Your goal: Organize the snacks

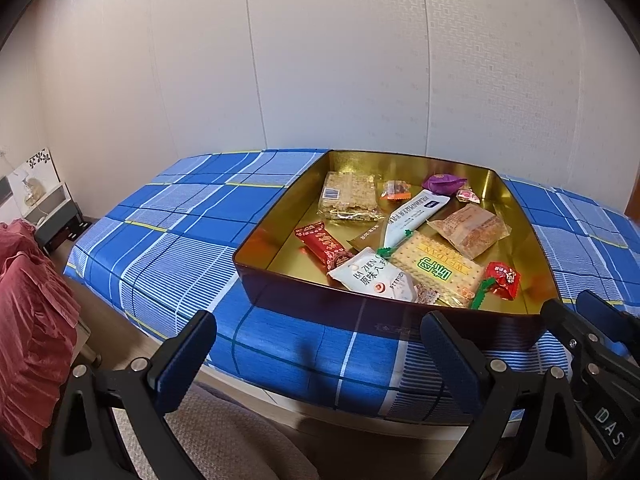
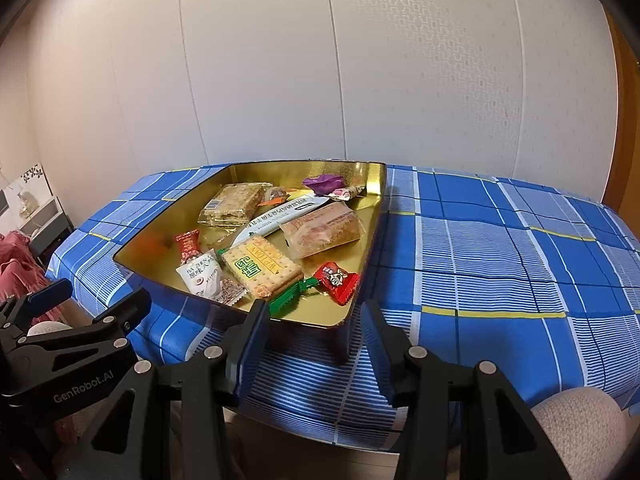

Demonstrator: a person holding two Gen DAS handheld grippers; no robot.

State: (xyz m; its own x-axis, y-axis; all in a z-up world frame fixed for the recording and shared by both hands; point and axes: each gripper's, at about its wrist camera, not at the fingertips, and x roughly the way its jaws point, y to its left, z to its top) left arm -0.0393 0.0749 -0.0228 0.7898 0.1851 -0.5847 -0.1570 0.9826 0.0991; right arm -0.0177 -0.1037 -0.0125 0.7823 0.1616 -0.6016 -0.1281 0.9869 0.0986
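Observation:
A gold-lined tin box (image 1: pixel 276 248) (image 2: pixel 160 240) sits on the blue plaid table and holds several wrapped snacks: a yellow cracker pack (image 1: pixel 436 270) (image 2: pixel 260 268), a white pouch (image 1: pixel 370 278) (image 2: pixel 200 276), a red candy (image 1: pixel 502 280) (image 2: pixel 336 280), a white stick pack (image 1: pixel 416 210), a brown bar (image 1: pixel 468 230) (image 2: pixel 324 230) and a purple sweet (image 1: pixel 442 183) (image 2: pixel 324 182). My left gripper (image 1: pixel 320 344) is open and empty, before the box's near wall. My right gripper (image 2: pixel 316 332) is open and empty at the box's near right corner.
The blue plaid cloth (image 2: pixel 500 256) covers the table, which stands against a white wall. A pink garment (image 1: pixel 28 320) and a small shelf (image 1: pixel 52 208) are at the left. The right gripper shows in the left wrist view (image 1: pixel 592 344).

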